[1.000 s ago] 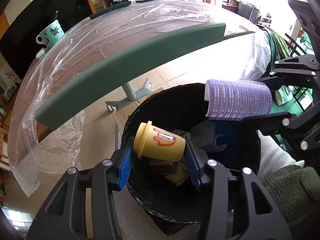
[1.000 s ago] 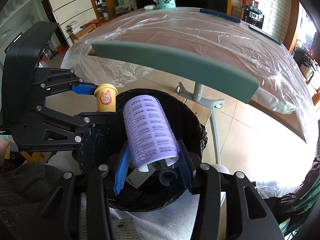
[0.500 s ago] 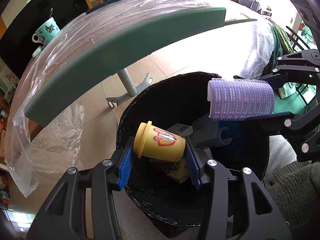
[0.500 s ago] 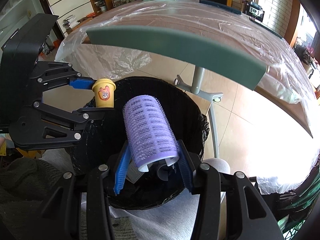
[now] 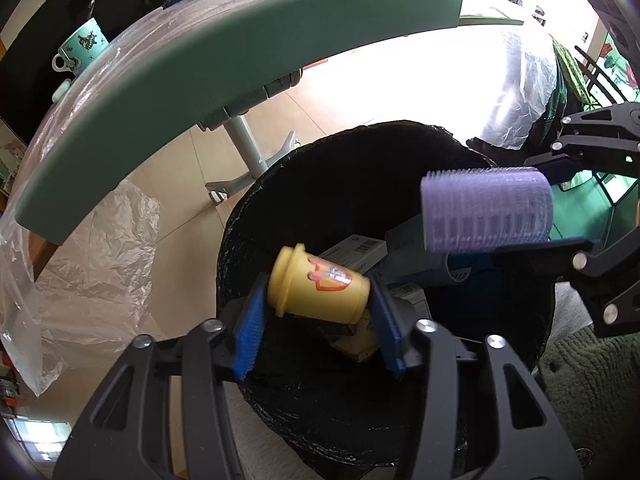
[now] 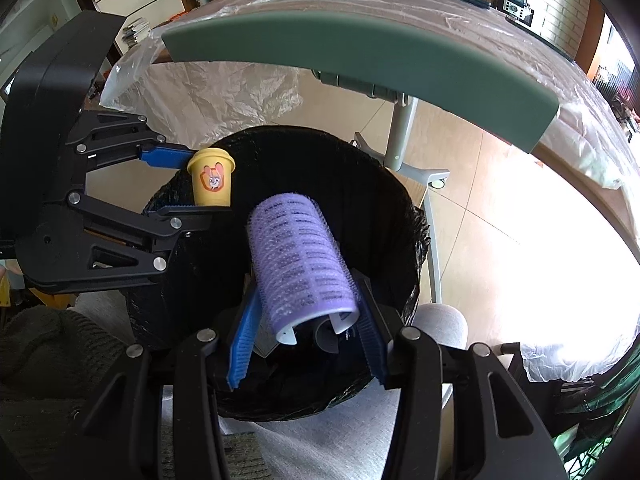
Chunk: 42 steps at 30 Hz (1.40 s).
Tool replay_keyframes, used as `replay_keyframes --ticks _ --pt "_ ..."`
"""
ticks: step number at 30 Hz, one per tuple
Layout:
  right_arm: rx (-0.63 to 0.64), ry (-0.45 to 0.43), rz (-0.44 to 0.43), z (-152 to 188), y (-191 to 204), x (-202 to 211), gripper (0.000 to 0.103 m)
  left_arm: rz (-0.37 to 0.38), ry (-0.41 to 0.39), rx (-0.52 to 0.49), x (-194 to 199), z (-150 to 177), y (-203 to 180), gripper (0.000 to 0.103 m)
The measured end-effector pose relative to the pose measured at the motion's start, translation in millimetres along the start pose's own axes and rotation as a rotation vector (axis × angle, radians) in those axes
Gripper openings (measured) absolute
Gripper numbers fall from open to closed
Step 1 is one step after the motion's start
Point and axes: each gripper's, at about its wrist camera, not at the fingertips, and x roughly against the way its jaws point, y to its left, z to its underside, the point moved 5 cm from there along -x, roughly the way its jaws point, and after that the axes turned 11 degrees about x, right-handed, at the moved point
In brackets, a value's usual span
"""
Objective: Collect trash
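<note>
The left tool [image 5: 318, 312] is clamped on a small yellow lidded cup [image 5: 318, 288] with a cartoon rabbit sticker, held sideways above the open black-lined trash bin [image 5: 240, 240]. The right tool [image 6: 306, 340] is clamped on a purple hair roller [image 6: 302, 256], also over the bin's mouth, near the cup but apart from it. Cardboard boxes [image 5: 356, 250] lie inside the bin. Beyond, a plastic-covered counter [image 6: 360, 46] carries a teal mug [image 5: 80, 46] near its far edge.
</note>
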Motion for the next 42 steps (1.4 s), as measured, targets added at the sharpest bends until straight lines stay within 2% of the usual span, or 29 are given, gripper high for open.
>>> replay_keyframes --ticks 1,2,6,8,9,11,13,14,16,17,19,23,27,31,33,36,42 --pt "-0.009 -0.009 0.006 0.0 -1.9 0.8 0.069 0.008 -0.004 0.003 0.2 -1.0 0.1 0.074" --pt "-0.020 -0.019 0.009 -1.1 -3.4 2.2 0.074 0.017 -0.016 0.008 2.1 -1.9 0.6 0.079" --pt "-0.044 -0.050 0.005 -5.4 -7.8 12.7 0.077 0.012 -0.031 0.020 10.0 -5.6 4.8 0.082" --pt "-0.057 -0.096 -0.006 -11.9 -10.6 29.1 0.077 0.029 -0.057 0.035 24.2 -11.9 8.8 0.082" --pt "-0.058 -0.128 -0.009 -15.7 -12.4 39.1 0.077 0.045 -0.086 0.052 37.7 -18.1 12.6 0.082" --pt "-0.059 -0.215 0.014 -31.4 -20.3 65.7 0.086 0.097 -0.164 0.087 69.8 -35.3 20.7 0.082" --pt "-0.079 -0.311 0.055 -51.6 -35.8 93.4 0.096 0.129 -0.239 0.127 96.0 -56.5 33.1 0.089" --pt "-0.092 -0.347 0.072 -62.7 -45.8 103.6 0.098 0.134 -0.282 0.150 108.7 -68.4 40.8 0.097" --pt "-0.138 -0.384 0.138 -86.8 -75.5 118.1 0.099 0.103 -0.375 0.196 129.5 -95.4 61.5 0.101" --pt "-0.155 -0.391 0.168 -97.5 -89.5 120.5 0.099 0.059 -0.416 0.225 134.3 -113.7 76.1 0.101" --pt "-0.195 -0.390 0.241 -123.2 -128.5 116.4 0.099 0.011 -0.436 0.268 129.8 -140.5 96.2 0.101" --pt "-0.288 -0.316 0.361 -161.6 -202.0 85.7 0.099 -0.089 -0.402 0.373 89.3 -199.2 144.2 0.101" --pt "-0.397 -0.246 0.366 -180.0 -269.7 45.2 0.099 -0.102 -0.339 0.474 44.7 -230.7 188.7 0.101" --pt "-0.456 -0.186 0.391 -185.8 -308.8 15.7 0.099 -0.138 -0.308 0.517 12.0 -250.4 214.4 0.101" --pt "-0.470 -0.166 0.396 -186.4 -320.9 5.7 0.099 -0.160 -0.286 0.520 -2.1 -256.8 221.2 0.101" --pt "-0.480 -0.154 0.401 -183.5 -326.3 -2.7 0.099 -0.115 -0.251 0.566 -18.0 -259.9 230.7 0.101" --pt "-0.488 -0.146 0.427 -180.7 -332.1 -12.3 0.099 -0.124 -0.210 0.575 -39.5 -258.0 237.7 0.101"
